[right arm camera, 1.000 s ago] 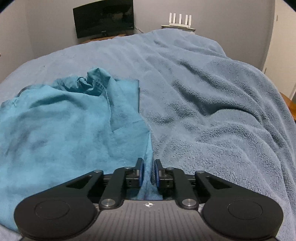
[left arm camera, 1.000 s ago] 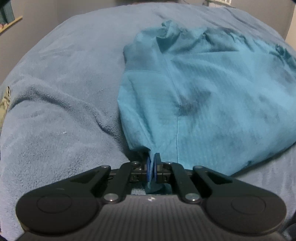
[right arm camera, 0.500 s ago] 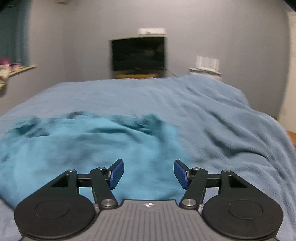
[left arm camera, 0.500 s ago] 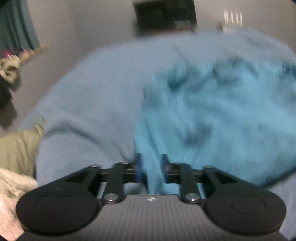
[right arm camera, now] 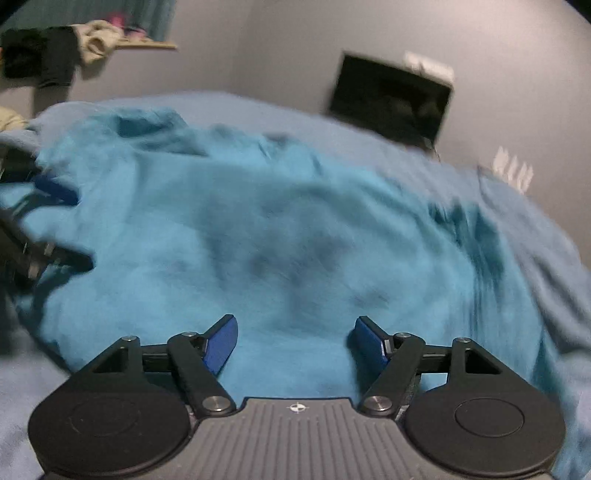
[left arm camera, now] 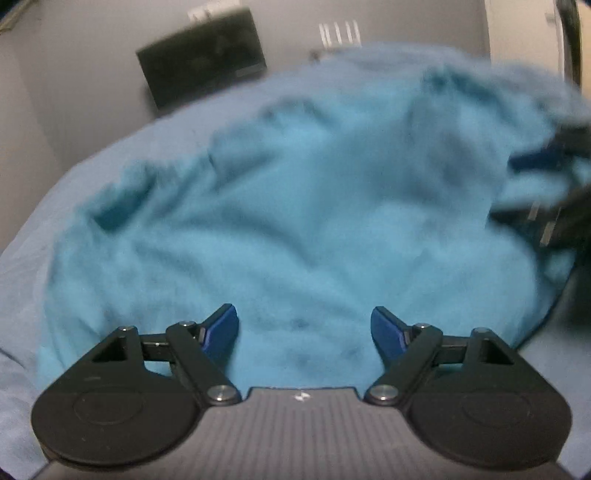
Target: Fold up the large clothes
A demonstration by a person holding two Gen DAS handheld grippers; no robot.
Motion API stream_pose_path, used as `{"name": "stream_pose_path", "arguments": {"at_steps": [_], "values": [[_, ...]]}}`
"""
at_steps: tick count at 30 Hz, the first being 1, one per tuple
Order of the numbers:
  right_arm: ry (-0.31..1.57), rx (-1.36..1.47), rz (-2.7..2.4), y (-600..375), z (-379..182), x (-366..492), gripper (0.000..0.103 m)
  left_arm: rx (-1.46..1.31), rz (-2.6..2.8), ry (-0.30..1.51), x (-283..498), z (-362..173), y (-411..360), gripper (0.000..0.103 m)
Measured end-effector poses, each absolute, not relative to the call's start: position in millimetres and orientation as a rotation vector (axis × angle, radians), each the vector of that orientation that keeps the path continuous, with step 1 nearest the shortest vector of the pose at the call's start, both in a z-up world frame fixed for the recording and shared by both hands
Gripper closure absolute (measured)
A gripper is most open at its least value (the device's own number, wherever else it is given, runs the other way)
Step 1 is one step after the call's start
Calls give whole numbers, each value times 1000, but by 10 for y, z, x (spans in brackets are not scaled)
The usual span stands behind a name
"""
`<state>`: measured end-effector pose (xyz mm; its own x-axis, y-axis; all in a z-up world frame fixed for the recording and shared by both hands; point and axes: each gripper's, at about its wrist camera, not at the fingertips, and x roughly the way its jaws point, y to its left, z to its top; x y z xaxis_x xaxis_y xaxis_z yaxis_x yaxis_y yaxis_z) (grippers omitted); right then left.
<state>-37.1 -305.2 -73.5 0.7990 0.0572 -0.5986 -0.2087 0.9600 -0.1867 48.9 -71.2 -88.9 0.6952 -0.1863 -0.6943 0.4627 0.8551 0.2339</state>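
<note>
A large teal garment (left arm camera: 295,221) lies rumpled on a blue-grey blanket (left arm camera: 33,236); both views are motion-blurred. My left gripper (left arm camera: 304,328) is open and empty, just above the garment's near edge. My right gripper (right arm camera: 295,338) is also open and empty over the garment (right arm camera: 277,240). The right gripper shows blurred at the right edge of the left wrist view (left arm camera: 546,192), and the left gripper at the left edge of the right wrist view (right arm camera: 37,214).
A dark TV screen (right arm camera: 388,99) stands against the grey wall beyond the bed, with a white router (left arm camera: 338,33) beside it. A shelf with clothes (right arm camera: 74,37) hangs on the wall at left. The blanket (right arm camera: 554,266) stretches out around the garment.
Both grippers have let go of the garment's edge and opened wide. Both have lifted and swung inward, so each now faces across the garment toward the other.
</note>
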Motion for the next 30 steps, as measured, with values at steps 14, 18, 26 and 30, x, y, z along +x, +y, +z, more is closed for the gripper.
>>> {"name": "stream_pose_path", "arguments": {"at_steps": [14, 18, 26, 30], "values": [[731, 22, -204, -3670, -665, -349, 22, 340, -266, 761, 509, -929, -354, 14], [691, 82, -193, -3696, -556, -537, 22, 343, -255, 732, 434, -905, -349, 13], [731, 445, -105, -3806, -378, -1163, 20, 306, -353, 587, 161, -592, -549, 13], [779, 622, -92, -3869, -420, -1362, 20, 241, -442, 593, 157, -507, -803, 13]]}}
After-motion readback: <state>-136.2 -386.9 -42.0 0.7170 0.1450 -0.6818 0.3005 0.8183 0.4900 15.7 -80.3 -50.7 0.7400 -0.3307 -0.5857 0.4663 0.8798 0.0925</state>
